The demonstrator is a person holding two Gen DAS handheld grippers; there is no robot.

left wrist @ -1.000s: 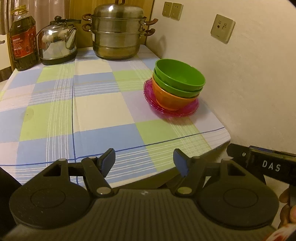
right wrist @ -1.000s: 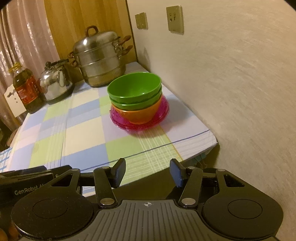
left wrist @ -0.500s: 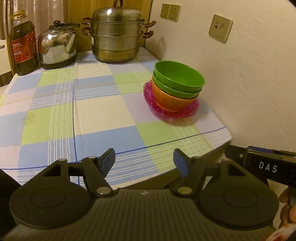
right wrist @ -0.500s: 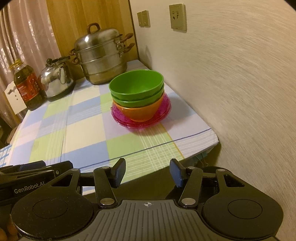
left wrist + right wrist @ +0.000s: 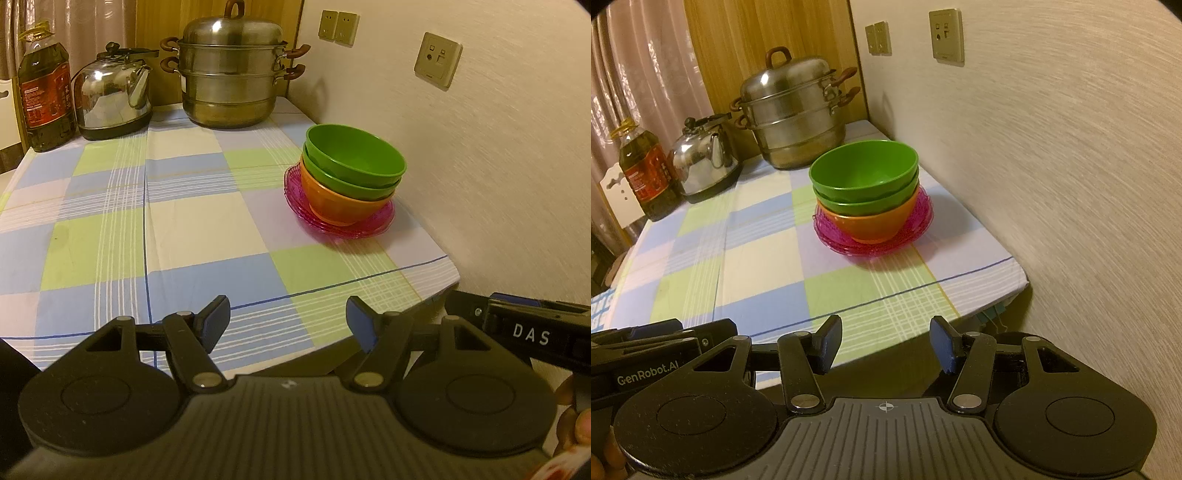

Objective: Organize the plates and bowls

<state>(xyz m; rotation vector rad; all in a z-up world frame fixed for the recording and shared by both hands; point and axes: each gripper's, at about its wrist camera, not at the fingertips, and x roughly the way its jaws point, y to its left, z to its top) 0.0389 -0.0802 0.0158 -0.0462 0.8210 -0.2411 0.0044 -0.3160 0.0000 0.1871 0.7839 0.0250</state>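
Hardly moved since a second ago: bowls and plates sit a shade lower in both views, nothing on the table shifted. Two green bowls (image 5: 354, 157) nested in an orange bowl (image 5: 343, 205), all stacked on pink plates (image 5: 373, 225) by the wall (image 5: 498, 155) at the right side of the checked tablecloth (image 5: 184, 229). Steamer pot (image 5: 232, 74), kettle (image 5: 110, 96) and oil bottle (image 5: 44, 92) lined up at the far end, well apart from the stack. Left gripper (image 5: 288, 323) held off the near edge of the table, jaws wide apart, gripping nothing. Right gripper (image 5: 884, 345) likewise short of the table, jaws parted a little less, also holding nothing. Stacking looks done already, or about to be undone; hard to say which. Probably a pause with both tools pulled back. If more is wanted, next move calls for reaching forward to the rim of the top green bowl, jaws straddling its wall, lifting straight up so the nested bowls beneath do not drag along.
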